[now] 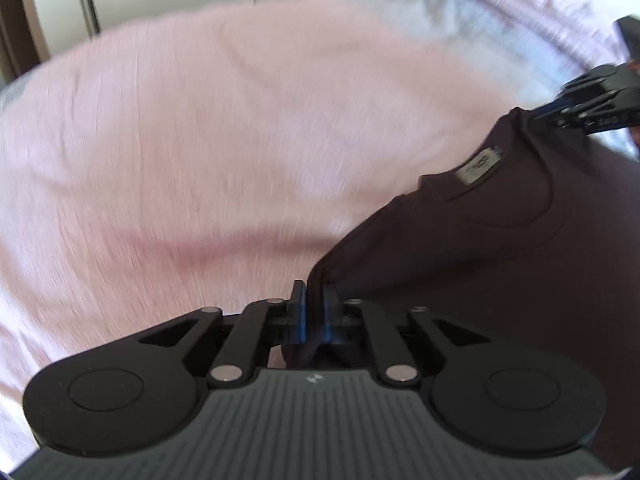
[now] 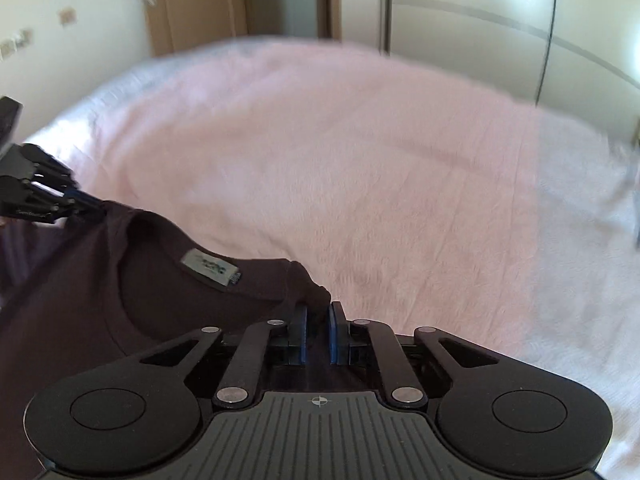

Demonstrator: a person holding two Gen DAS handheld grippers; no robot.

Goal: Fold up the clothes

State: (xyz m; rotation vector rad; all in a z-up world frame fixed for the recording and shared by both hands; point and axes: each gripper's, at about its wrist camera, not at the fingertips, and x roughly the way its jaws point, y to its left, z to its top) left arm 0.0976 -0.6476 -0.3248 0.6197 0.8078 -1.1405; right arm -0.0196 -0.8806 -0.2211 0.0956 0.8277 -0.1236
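Note:
A dark maroon T-shirt [image 1: 500, 240] with a grey neck label [image 1: 480, 166] is held stretched above a pink blanket. In the left wrist view my left gripper [image 1: 314, 300] is shut on the shirt's near shoulder edge, with fabric bunched between its blue pads. My right gripper [image 1: 536, 114] pinches the far shoulder at the upper right. In the right wrist view the right gripper [image 2: 318, 312] is shut on a fold of the T-shirt [image 2: 80, 300] beside the collar. The neck label [image 2: 210, 268] faces up, and the left gripper [image 2: 96, 208] grips the other shoulder at the left.
The pink blanket [image 2: 360, 160] covers a bed, with white sheet [image 2: 580, 280] showing on the right. Pale wardrobe doors [image 2: 480, 40] and a wooden door [image 2: 192, 4] stand behind the bed. Pale blue and white bedding [image 1: 460, 20] lies at the far right in the left wrist view.

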